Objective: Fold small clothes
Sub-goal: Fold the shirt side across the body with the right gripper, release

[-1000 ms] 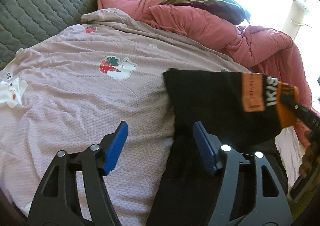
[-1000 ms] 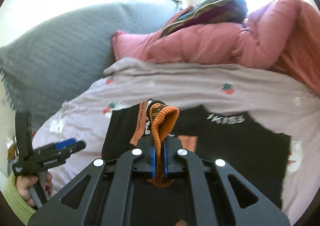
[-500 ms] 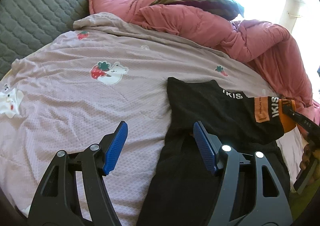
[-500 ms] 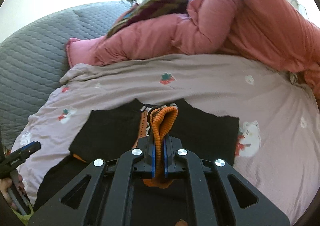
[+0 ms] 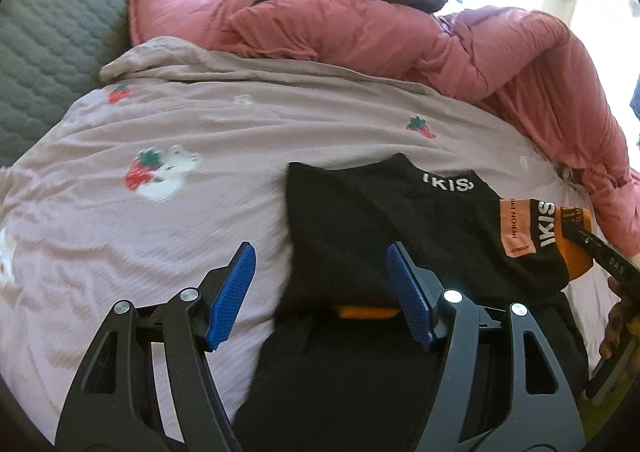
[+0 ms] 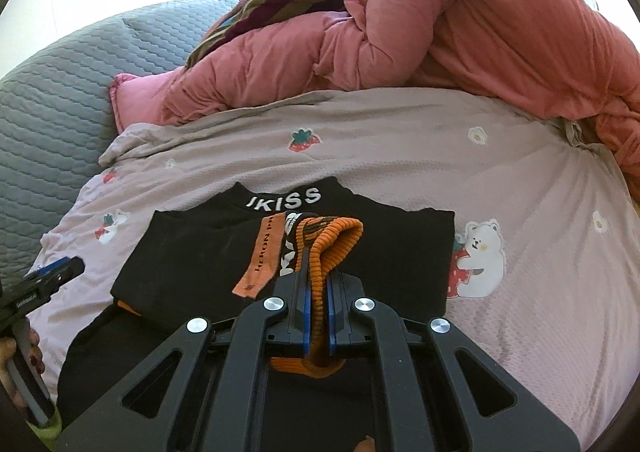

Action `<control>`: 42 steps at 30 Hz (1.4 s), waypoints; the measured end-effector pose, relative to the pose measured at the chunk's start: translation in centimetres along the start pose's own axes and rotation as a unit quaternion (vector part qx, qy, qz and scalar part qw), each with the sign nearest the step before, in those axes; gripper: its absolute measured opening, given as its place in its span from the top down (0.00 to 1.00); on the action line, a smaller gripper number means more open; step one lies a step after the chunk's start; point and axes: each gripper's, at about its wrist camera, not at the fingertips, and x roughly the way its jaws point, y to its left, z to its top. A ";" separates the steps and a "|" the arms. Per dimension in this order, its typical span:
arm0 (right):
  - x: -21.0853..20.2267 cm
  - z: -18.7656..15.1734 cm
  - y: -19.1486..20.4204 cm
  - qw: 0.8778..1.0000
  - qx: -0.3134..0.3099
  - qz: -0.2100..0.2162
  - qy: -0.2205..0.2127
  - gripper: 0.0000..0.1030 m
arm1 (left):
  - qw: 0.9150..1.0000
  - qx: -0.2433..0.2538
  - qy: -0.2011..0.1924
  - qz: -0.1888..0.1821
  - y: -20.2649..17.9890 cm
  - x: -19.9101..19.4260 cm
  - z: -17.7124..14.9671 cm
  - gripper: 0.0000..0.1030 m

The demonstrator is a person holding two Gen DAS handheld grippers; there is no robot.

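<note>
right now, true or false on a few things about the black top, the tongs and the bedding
1. The right tongs are shut on the orange cuff. True.
2. The left tongs grip the black top. False: they are open and hold nothing.
3. The black top lies on a green sheet. False: the sheet is pale pink with strawberries and bears.
4. A pink duvet is bunched behind the sheet. True.
5. White letters run along the top's collar. True.

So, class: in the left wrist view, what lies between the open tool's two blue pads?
Between the left tool's pads lie the black top's edge, its orange cuff, and pink bedsheet.
</note>
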 end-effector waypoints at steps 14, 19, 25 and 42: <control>0.6 -0.5 -1.5 0.999 0.016 -0.039 0.007 0.84 | 0.996 0.045 0.082 -0.004 -3.6 7.6 -1.2 0.42; 0.3 -1.0 -2.5 0.998 0.040 -0.056 0.001 0.69 | 0.996 0.041 0.079 -0.011 -3.0 7.6 -2.1 0.42; 0.9 -1.5 0.1 0.999 -0.009 -0.032 0.020 0.69 | 0.996 0.044 0.077 -0.012 -3.0 7.5 -2.3 0.41; 5.1 -4.7 -1.2 0.989 -0.023 -0.061 0.130 0.37 | 0.996 0.038 0.073 -0.024 -2.2 6.9 -3.0 0.39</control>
